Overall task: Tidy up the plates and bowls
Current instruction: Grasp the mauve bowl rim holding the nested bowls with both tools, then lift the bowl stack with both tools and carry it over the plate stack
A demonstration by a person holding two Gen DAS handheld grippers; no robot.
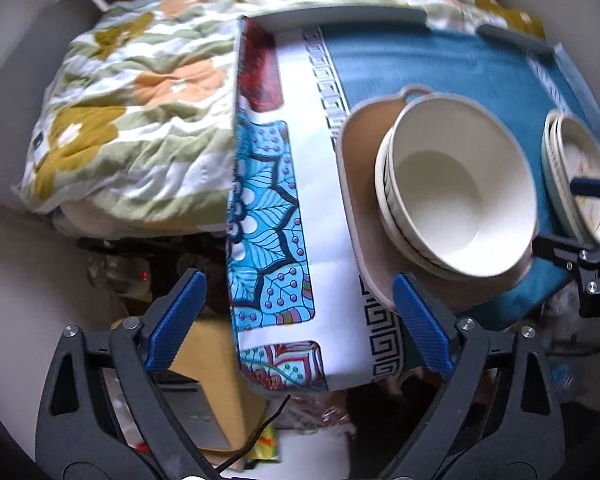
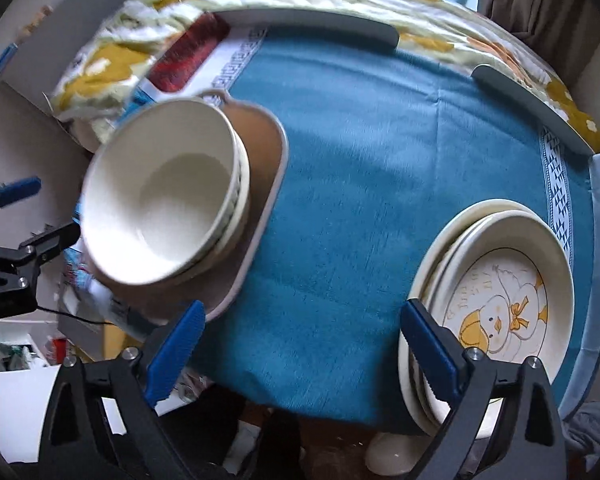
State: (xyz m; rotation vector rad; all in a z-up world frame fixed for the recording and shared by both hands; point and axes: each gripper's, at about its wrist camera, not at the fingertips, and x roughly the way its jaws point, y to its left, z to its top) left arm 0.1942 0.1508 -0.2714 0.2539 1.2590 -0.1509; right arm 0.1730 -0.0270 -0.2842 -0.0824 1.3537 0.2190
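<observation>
A stack of white bowls point(image 1: 456, 196) sits on a pinkish tray point(image 1: 360, 184) on the blue tablecloth point(image 1: 440, 68). The bowls point(image 2: 160, 204) and tray point(image 2: 264, 168) also show at the left of the right wrist view. A stack of white plates point(image 2: 500, 288), the top one with a duck picture, lies at the table's right front; it also shows in the left wrist view point(image 1: 580, 176). My left gripper point(image 1: 300, 316) is open and empty, in front of the table's left edge, its right finger near the tray's front corner. My right gripper point(image 2: 304, 344) is open and empty, its right finger beside the plates.
A floral quilt point(image 1: 132, 112) lies left of and behind the table. A patterned cloth point(image 1: 268, 208) hangs over the table's left side. Dark grey bumpers point(image 2: 320, 24) line the far edge. Boxes and clutter point(image 1: 204, 380) sit on the floor below.
</observation>
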